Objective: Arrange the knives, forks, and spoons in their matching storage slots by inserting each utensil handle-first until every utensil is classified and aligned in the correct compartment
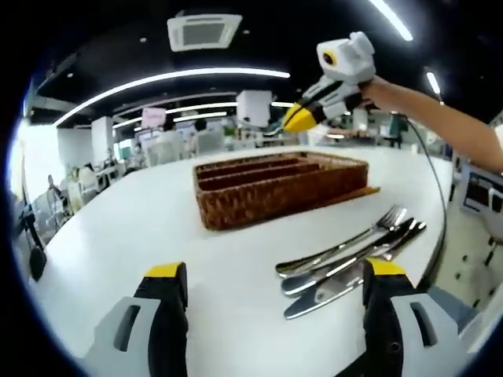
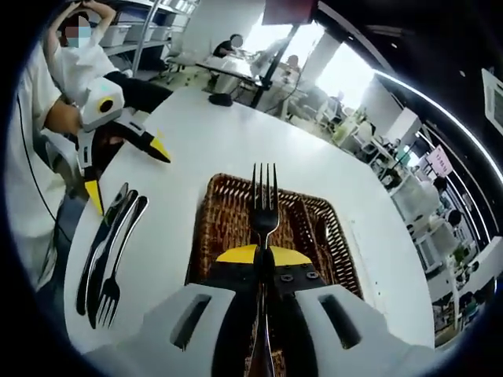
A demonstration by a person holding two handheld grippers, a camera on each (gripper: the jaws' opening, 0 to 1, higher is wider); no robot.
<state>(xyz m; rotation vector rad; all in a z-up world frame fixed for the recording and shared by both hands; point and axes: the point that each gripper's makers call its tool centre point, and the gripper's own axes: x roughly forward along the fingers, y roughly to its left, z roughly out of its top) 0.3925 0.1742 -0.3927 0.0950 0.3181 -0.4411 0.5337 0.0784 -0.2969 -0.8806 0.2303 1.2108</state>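
Right now my right gripper [image 2: 263,255] has its jaws clamped on a fork [image 2: 264,206], tines pointing forward out past the tips, handle running back between them. It hangs above the woven basket [image 2: 206,236], whose long slots run straight ahead of the tool. The fork looks stiff, light and polished, so I judge it slippery; a hold across the flat neck should stop it swivelling. Since the handle must enter first, I expect a turn before lowering.

My left gripper [image 1: 271,279] is spread wide and carries nothing. Just ahead, toward its right jaw, lies the loose cutlery [image 1: 346,263] on the white table [image 1: 118,228], a second fork uppermost, pieces touching. The table edge falls away just beyond that jaw; open table lies to the other side.
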